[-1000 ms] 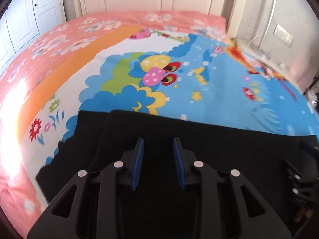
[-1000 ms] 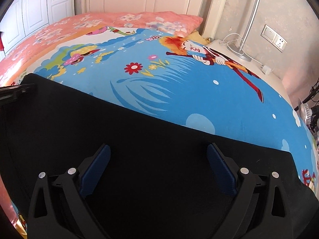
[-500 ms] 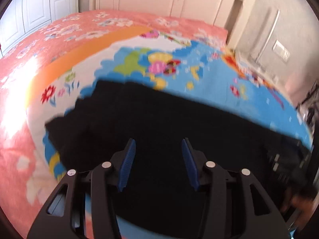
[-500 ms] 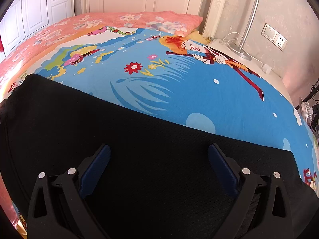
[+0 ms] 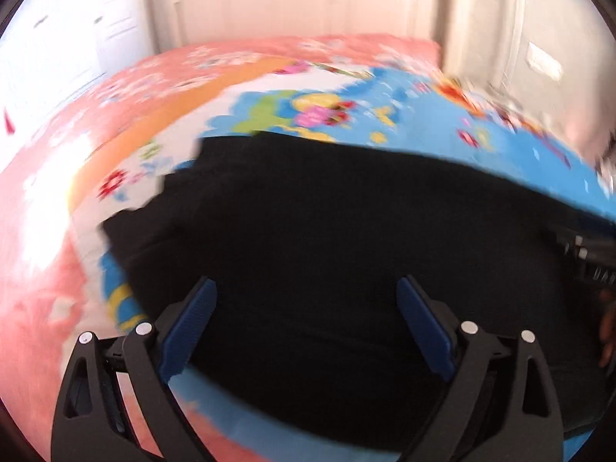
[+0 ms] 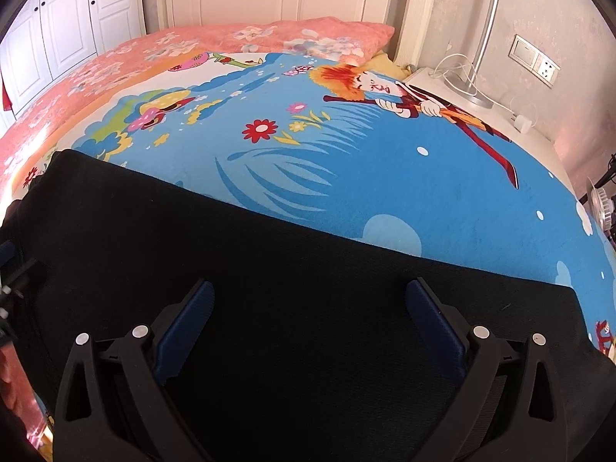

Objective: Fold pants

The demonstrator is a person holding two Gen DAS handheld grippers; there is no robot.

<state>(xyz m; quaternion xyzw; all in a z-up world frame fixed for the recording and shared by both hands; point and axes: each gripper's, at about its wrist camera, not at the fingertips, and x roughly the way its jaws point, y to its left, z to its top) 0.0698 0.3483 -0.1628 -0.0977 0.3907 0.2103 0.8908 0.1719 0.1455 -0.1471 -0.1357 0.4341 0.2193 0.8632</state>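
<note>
Black cloth filled the lower half of both views: the pants (image 6: pixel 238 269) lay flat on the bed (image 6: pixel 385 177), spread over its bright cartoon-printed cover as a long dark band, with one straight edge running across the blue of the print. Your left tool (image 5: pixel 306 300) hung above the left end of the pants (image 5: pixel 327 231), and its jaws were opening, the blue pads drawn wide with only flat cloth showing beneath them and nothing pinched; that view was smeared, so the ragged corner at the left end could not be read finely. Your right tool (image 6: pixel 308 304) hovered over the right stretch of the cloth with its jaws spread wide and likewise held nothing. At the right margin of the left view you could make out part of the right tool (image 5: pixel 593 254). By the look of it, you stood between folds: the cloth was let go and lying doubled, and a fresh grip had not yet been taken. The next move, as I judge it, called for you to bring each tool down on an edge or corner of one end, pinch through every layer together, and carry that end across evenly so the edges met and no layer slid or bunched.
</note>
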